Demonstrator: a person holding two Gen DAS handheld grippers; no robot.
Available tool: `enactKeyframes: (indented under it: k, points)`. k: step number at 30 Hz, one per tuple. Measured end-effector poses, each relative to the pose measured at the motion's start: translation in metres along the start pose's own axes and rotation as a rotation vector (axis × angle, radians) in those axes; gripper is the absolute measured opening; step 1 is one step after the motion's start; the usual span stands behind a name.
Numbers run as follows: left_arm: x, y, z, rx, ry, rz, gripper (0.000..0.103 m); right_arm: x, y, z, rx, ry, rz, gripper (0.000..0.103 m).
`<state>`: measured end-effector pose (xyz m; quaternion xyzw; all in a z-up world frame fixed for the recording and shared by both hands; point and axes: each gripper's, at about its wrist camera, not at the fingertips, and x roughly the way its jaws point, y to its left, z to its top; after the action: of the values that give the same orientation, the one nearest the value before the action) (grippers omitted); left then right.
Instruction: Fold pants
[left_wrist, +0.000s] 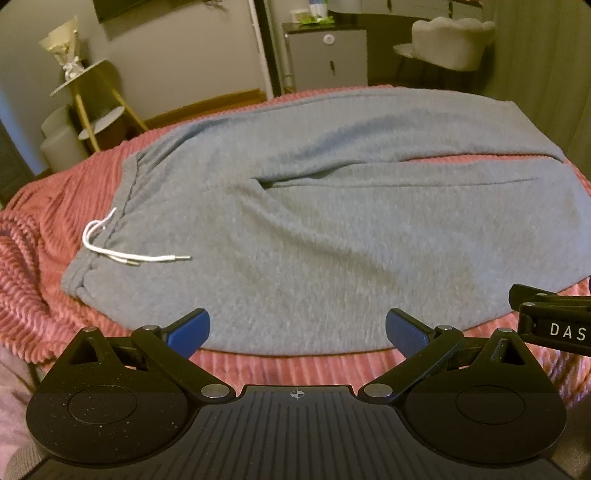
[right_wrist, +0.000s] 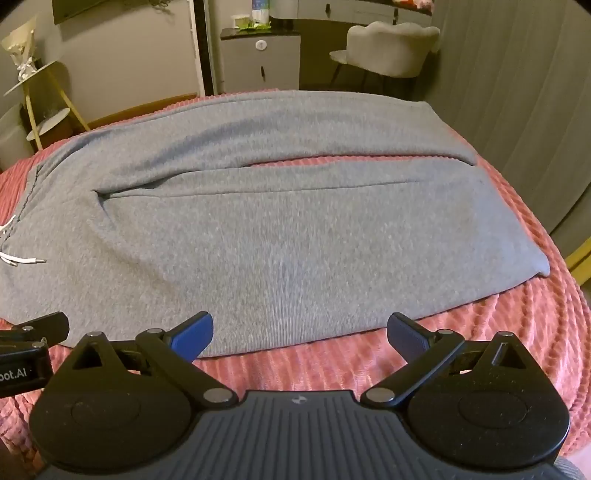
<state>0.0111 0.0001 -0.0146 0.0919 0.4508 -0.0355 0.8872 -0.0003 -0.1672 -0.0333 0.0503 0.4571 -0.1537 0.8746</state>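
Observation:
Grey sweatpants (left_wrist: 314, 221) lie flat on a pink ribbed blanket (left_wrist: 48, 266), waistband to the left, both legs running right. A white drawstring (left_wrist: 122, 251) lies at the waistband. The pants also fill the right wrist view (right_wrist: 277, 240), with the leg cuffs at the right. My left gripper (left_wrist: 297, 332) is open and empty, just above the near edge of the pants near the waist end. My right gripper (right_wrist: 300, 336) is open and empty, over the near edge of the near leg. Each gripper's side shows in the other's view: the right one (left_wrist: 554, 325), the left one (right_wrist: 29, 350).
The pink blanket (right_wrist: 517, 332) covers a bed that drops off at left, right and front. Beyond the far edge stand a yellow-legged tiered side table (left_wrist: 88, 99), a small grey cabinet (left_wrist: 328, 55) and a pale upholstered chair (right_wrist: 391, 44).

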Motion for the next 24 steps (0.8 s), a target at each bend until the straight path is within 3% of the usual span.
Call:
enactKeyframes:
  k: [24]
  points:
    - [0.011, -0.001, 0.002, 0.006, 0.031, -0.007, 0.103, 0.010, -0.001, 0.003, 0.010, 0.021, -0.001, 0.100]
